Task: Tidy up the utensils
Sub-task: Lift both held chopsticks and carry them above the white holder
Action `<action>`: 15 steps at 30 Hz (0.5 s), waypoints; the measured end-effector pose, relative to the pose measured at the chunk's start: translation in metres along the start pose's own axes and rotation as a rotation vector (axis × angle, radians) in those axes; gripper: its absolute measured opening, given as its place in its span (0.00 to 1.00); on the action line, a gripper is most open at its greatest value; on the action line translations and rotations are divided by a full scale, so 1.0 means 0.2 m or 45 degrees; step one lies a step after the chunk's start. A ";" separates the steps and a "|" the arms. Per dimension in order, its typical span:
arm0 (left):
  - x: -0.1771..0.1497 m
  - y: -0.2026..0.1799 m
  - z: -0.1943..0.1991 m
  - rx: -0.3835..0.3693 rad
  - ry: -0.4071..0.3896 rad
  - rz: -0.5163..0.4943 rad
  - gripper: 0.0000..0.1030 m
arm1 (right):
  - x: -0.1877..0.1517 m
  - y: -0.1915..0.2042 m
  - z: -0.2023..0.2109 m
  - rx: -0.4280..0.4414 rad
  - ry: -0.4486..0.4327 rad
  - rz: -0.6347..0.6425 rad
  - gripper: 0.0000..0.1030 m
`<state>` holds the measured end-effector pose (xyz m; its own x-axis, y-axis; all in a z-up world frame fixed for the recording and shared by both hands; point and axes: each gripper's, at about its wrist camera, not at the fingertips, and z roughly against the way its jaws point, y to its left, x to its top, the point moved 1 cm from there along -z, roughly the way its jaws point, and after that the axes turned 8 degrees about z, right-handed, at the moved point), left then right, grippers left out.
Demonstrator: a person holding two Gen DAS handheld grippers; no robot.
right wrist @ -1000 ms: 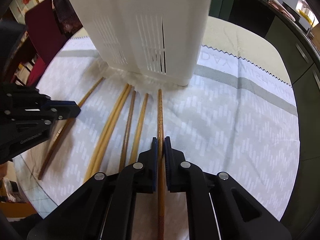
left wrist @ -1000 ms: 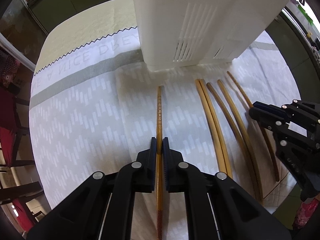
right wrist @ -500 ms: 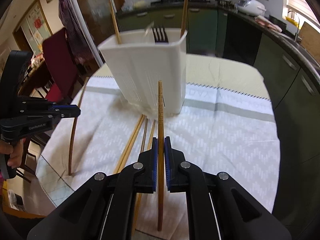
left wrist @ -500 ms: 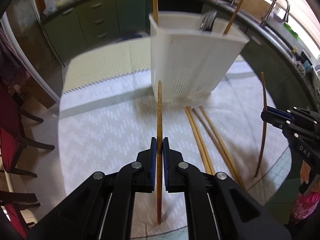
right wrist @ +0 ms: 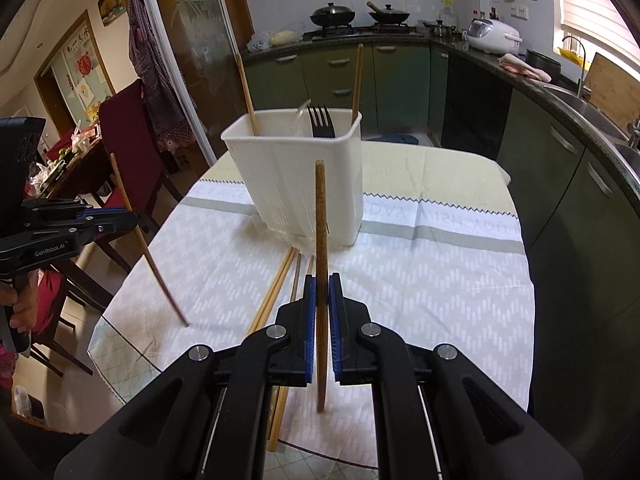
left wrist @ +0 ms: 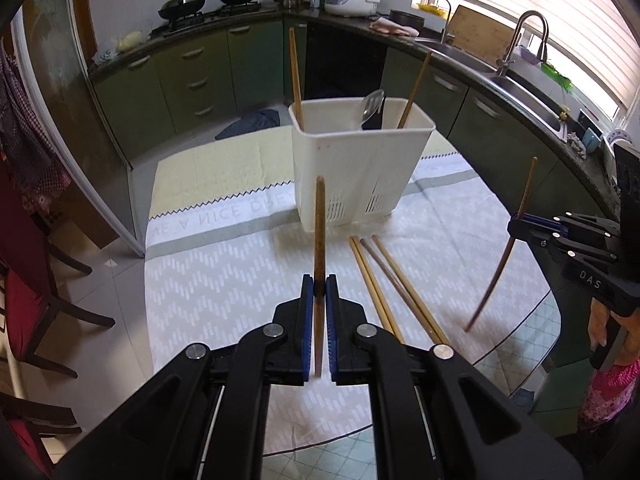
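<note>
Since half a second ago both grippers have risen and pulled back from the white caddy (left wrist: pixel 362 168); its whole rim now shows, and each chopstick hangs clear of the cloth.

Left gripper (left wrist: pixel 319 320): jaws clamped on left chopstick (left wrist: pixel 319 220), held near upright, tip pointing toward the caddy wall. You should lift until its lower end clears the rim, then lower it into the compartment that already holds a stick.

On the desk (left wrist: pixel 224 280), between the grippers: three loose chopsticks (left wrist: pixel 384 276) lie just in front of the caddy, not yet collected.

Right gripper (right wrist: pixel 323 320): jaws clamped on right chopstick (right wrist: pixel 320 216), also near upright. Judgement: bring one hand in at a time so the sticks do not cross above the caddy, and keep clear of the fork (right wrist: pixel 320 122)
</note>
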<state>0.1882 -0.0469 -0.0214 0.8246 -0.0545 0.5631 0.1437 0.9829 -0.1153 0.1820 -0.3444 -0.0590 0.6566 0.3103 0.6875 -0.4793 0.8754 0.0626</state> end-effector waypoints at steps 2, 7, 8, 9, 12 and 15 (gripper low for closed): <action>0.01 -0.01 0.02 -0.004 -0.013 -0.004 0.06 | 0.01 0.00 0.02 0.002 -0.012 0.003 0.07; 0.03 -0.02 0.05 -0.016 -0.038 -0.012 0.06 | 0.06 0.02 0.05 0.007 -0.039 0.013 0.07; 0.04 -0.02 0.05 -0.019 -0.044 -0.013 0.06 | 0.07 0.02 0.06 0.008 -0.045 0.016 0.07; 0.05 -0.03 0.06 -0.020 -0.049 -0.014 0.06 | 0.08 0.02 0.06 0.009 -0.049 0.019 0.07; 0.09 -0.04 0.10 -0.031 -0.073 -0.022 0.06 | 0.12 0.03 0.10 0.011 -0.072 0.031 0.07; 0.14 -0.06 0.15 -0.056 -0.091 -0.031 0.06 | 0.19 0.05 0.15 0.021 -0.100 0.045 0.07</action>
<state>0.1937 -0.0545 0.0204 0.7794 -0.0638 0.6233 0.1882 0.9727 -0.1358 0.1856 -0.3355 -0.0106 0.5919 0.3102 0.7439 -0.5113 0.8580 0.0490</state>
